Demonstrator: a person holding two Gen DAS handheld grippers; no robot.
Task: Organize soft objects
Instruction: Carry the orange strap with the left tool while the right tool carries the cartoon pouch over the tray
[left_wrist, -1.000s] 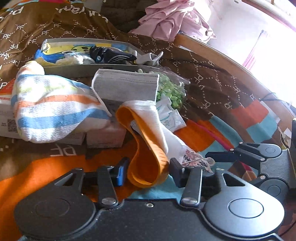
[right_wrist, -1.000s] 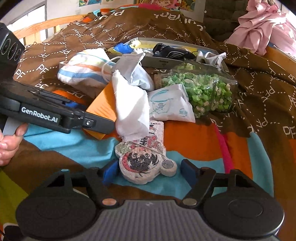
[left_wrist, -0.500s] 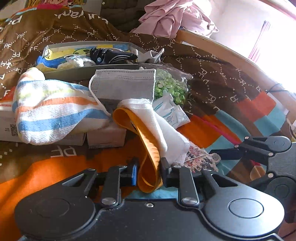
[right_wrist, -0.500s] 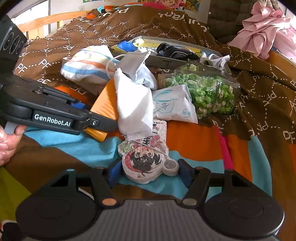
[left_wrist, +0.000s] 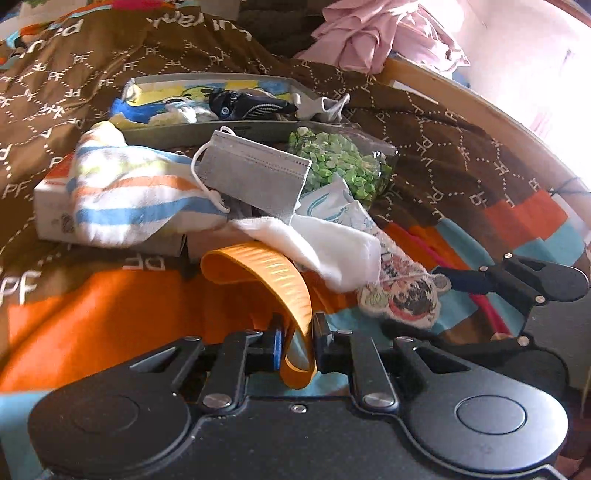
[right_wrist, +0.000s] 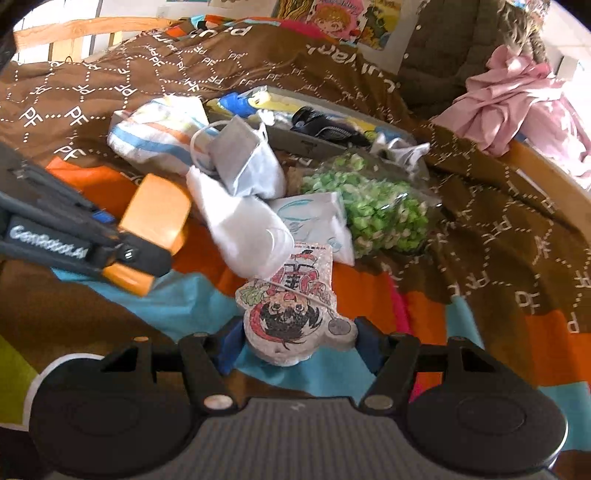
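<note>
Brown bedding (left_wrist: 424, 122) printed with white "PF" lettering covers the bed in the left wrist view, giving way to orange and teal blocks nearer the camera. A curved wooden bed rail (left_wrist: 491, 110) runs along the right, with a heap of pink cloth (left_wrist: 388, 33) behind it against a bright wall. On the bed lies a grey tray (left_wrist: 207, 129) of small items, a striped sock (left_wrist: 136, 195) draped over a white box (left_wrist: 51, 206), a grey face mask (left_wrist: 255, 177) and a bag of green pieces (left_wrist: 340, 166). The left hand-held gripper (left_wrist: 297, 343) is pinched narrow on the orange cuff of a white sock (left_wrist: 284, 280).

Posters (right_wrist: 332, 18) hang on the far wall in the right wrist view, above the same brown bedding, and a wooden headboard (right_wrist: 74, 33) shows at upper left. The right hand-held gripper (right_wrist: 295, 347) stands wide around a flat cartoon-figure pillow (right_wrist: 291, 306) lying on the teal patch, its pads just beside the edges; whether they touch I cannot tell.
</note>
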